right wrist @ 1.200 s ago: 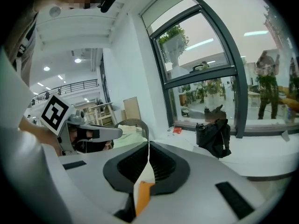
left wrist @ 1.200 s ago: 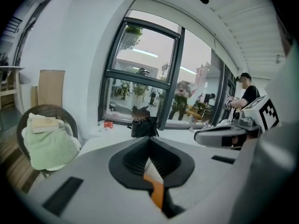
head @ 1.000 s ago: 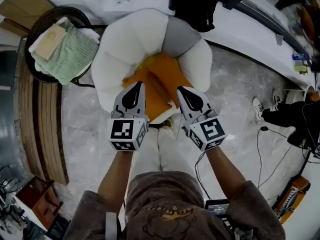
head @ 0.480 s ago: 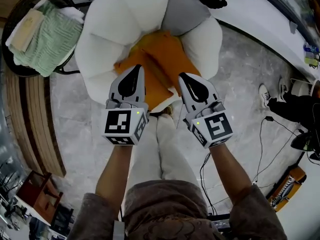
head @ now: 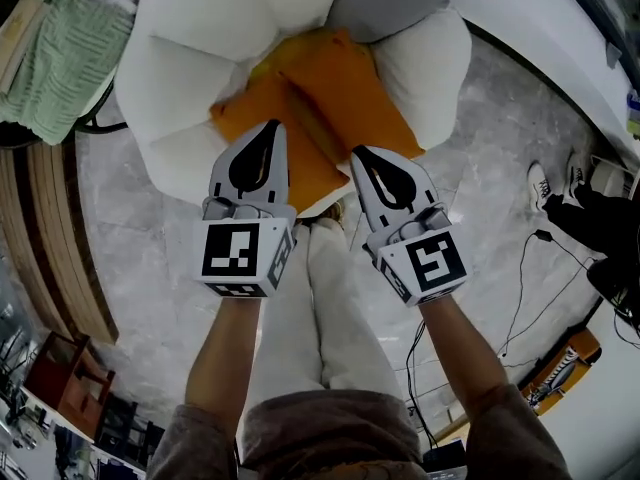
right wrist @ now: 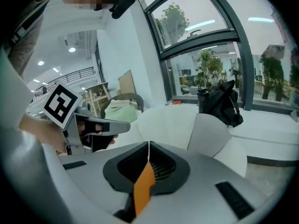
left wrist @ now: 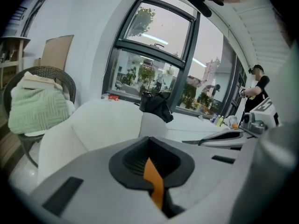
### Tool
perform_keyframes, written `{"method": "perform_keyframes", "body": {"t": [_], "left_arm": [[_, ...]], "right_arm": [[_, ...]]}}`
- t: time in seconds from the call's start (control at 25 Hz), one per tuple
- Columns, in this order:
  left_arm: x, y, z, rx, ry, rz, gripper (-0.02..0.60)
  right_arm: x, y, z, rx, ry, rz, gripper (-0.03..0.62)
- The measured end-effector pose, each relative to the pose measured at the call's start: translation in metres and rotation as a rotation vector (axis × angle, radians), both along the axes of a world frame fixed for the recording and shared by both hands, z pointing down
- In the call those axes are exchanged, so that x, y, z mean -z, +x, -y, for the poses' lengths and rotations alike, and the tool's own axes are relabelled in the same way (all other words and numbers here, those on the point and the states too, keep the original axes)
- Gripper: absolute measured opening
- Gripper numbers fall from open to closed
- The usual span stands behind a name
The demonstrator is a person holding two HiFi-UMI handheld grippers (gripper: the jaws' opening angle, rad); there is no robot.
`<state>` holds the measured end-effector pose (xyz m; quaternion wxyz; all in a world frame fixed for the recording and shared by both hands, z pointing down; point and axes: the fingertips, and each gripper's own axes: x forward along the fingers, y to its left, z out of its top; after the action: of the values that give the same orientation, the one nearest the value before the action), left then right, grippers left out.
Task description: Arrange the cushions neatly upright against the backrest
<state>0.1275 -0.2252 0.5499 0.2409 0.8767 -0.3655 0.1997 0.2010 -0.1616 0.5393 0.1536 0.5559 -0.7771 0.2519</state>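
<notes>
Closest in, the left gripper point(head: 268, 133) and right gripper point(head: 362, 158) are held side by side above the front edge of a white armchair point(head: 195, 28), tips pointing toward its back. Both sets of jaws are pressed together and hold nothing. Directly beneath the tips, two cushions lie flat on the seat, overlapping and not touched by either gripper: one orange cushion point(head: 305, 163) is partly covered by the left gripper, and the other cushion point(head: 350, 93) reaches back to the grey backrest panel point(head: 385, 3). In each gripper view the cushions show only as an orange sliver point(left wrist: 154, 183) below the closed tips. The backrest top is cut off in the head view. Beyond sit a black bag point(left wrist: 156, 106) and green towel point(head: 55, 58)
</notes>
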Motion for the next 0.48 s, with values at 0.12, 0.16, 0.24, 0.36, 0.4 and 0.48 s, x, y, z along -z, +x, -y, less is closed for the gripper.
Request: {"method": "perform_keyframes", "body": {"t": [0.12,0.16,0.24,0.36,0.4,0.48], "left_arm": [[-0.021,-0.003,-0.002,0.007,-0.02,0.011,0.005],[-0.026,-0.004,-0.003,0.007,-0.027,0.014,0.005],[-0.032,-0.005,-0.005,0.005,-0.042,0.017,0.005],[-0.036,-0.003,-0.009,0.001,-0.06,0.017,0.005],[-0.037,-0.002,-0.009,-0.001,-0.063,0.018,0.005],[-0.037,0.0,-0.01,-0.004,-0.067,0.018,0.005]], "right_arm": [[-0.021,0.001,-0.001,0.003,-0.026,-0.018,0.021],[-0.026,0.002,0.001,0.002,-0.033,-0.027,0.022],[-0.036,0.006,0.006,-0.002,-0.044,-0.045,0.023],[-0.053,0.016,0.019,-0.008,-0.077,-0.064,0.023],[-0.061,0.021,0.023,-0.014,-0.091,-0.071,0.023],[-0.077,0.03,0.032,-0.028,-0.128,-0.086,0.025]]}}
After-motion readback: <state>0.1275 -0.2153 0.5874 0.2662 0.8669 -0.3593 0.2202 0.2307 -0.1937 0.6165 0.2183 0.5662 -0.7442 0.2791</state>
